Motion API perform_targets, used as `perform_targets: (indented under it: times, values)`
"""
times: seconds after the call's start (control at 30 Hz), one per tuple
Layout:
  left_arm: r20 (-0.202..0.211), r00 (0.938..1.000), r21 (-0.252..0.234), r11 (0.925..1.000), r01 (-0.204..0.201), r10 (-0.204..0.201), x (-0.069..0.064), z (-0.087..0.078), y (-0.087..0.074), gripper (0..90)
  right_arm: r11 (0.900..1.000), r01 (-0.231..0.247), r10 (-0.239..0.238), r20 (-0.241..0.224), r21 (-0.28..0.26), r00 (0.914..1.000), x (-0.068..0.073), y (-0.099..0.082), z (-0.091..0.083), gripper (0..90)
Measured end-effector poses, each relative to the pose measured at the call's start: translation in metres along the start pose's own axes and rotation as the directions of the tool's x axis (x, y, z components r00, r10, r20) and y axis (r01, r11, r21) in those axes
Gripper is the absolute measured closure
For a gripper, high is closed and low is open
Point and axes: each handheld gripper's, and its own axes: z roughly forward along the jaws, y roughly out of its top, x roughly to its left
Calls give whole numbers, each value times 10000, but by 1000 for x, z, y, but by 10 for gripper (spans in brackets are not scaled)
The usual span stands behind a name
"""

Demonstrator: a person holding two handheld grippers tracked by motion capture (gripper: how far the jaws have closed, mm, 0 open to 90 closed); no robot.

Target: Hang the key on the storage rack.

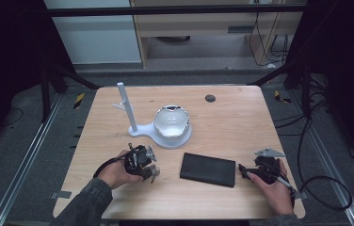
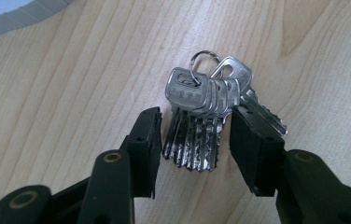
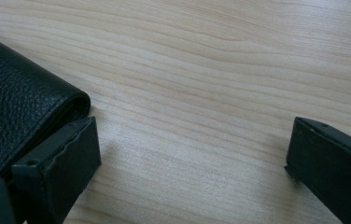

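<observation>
left claw [image 2: 194, 133] sits low over the near-left part of the tabletop [image 1: 231, 117], its jaws partway spread and straddling a bunch of keys [image 2: 206, 121] that lies flat on the wood. from the left gripper view i see the key blades between the two pads, with a thin gap on each side, so i judge the pads are not yet pressing; one loose key fans off under the right jaw, and that contact i can't settle.

what the coming move turns on, as i read it: the bunch lies straight ahead of this claw, already inside the jaws. its long axis runs along the claw's own reach, blades pointing back toward the claw, heads and split ring [image 2: 205, 58] pointing away. closing should therefore squeeze across the stacked blades, the narrow way, which suits a pinch. the stray key could slip out or skew the bunch.

in the high view the keys [image 1: 153, 172] show just right of my left hand [image 1: 118, 172], left of the black wallet [image 1: 208, 169].

right claw [image 3: 190, 154] rests near-right on the tabletop, jaws wide and holding nothing, one pad just beside the wallet's edge [image 3: 24, 107]. it is well apart from the keys, so the left hand is clearly the nearer one. farther off stands a white stand [image 1: 132, 110] with a bowl [image 1: 170, 121].
</observation>
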Motion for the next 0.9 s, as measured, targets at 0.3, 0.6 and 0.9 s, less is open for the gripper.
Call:
perform_targets:
  times: [0.3,0.6,0.9]
  values:
    - [428,9989,151,9997,168,-174,2,4,4,562,10000,-20,20,-2,1,10000,0,0,0,30]
    - [750,9960,173,9987,483,-495,5,2,3,786,10000,-20,20,-4,3,10000,0,0,0,30]
    - [552,9956,287,9968,743,-758,5,1,4,820,10000,-20,20,-3,3,10000,0,0,0,30]
